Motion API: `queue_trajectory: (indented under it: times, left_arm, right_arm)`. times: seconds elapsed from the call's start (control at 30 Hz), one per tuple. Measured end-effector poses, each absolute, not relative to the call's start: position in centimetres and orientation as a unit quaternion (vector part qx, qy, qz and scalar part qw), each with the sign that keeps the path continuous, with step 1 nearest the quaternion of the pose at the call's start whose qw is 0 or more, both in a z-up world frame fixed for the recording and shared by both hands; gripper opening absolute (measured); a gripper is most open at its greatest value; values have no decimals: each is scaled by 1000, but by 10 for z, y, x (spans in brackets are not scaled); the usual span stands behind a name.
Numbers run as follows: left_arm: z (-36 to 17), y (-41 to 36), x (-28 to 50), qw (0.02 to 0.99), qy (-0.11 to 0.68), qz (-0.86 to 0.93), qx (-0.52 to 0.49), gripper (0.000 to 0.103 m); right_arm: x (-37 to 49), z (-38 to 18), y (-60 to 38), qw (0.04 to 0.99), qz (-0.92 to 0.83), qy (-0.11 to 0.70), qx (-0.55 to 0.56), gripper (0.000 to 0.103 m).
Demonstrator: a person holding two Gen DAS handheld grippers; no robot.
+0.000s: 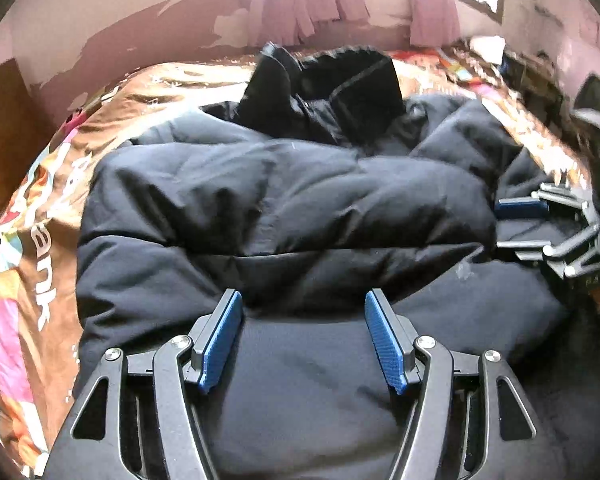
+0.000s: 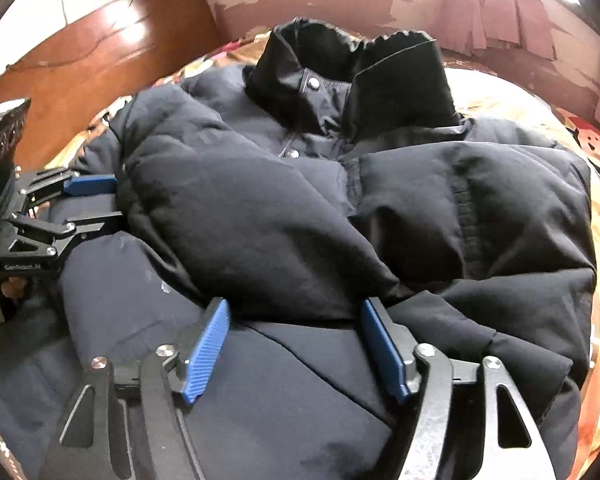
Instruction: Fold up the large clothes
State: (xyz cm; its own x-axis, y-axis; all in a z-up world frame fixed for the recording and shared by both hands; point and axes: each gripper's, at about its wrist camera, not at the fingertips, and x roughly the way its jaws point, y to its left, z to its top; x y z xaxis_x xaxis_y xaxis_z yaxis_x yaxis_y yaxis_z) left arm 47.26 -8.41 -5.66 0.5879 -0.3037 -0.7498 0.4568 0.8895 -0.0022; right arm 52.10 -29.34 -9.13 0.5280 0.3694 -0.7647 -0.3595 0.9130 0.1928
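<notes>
A large dark navy puffer jacket lies on a bed, sleeves folded across its front, its black collar standing at the far end. It also shows in the right wrist view, collar at the top. My left gripper is open and empty, its blue pads over the jacket's near hem. My right gripper is open and empty over the hem, below the folded sleeves. Each gripper shows in the other's view: the right one at the right edge, the left one at the left edge.
The bed has a brown patterned cover with white lettering. A wooden headboard stands to the left. A pink wall with purple curtains is behind. Clutter lies at the bed's far right.
</notes>
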Motion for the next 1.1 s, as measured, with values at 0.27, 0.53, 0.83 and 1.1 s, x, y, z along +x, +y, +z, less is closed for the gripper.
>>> queue_trajectory:
  times: [0.27, 0.53, 0.83, 1.1]
  left_arm:
    - [-6, -71, 506, 901, 395, -178, 20, 58]
    - [39, -102, 567, 907, 399, -115, 70, 58]
    - [37, -112, 652, 924, 358, -130, -12, 58]
    - [21, -135, 691, 916, 374, -147, 17, 8]
  right_arm:
    - [498, -36, -305, 926, 153, 344, 13, 79]
    - [567, -10, -334, 936, 60, 344, 40, 79]
    - [672, 10, -350, 933, 39, 350, 75, 79]
    - [733, -16, -339, 920, 57, 377, 96, 44]
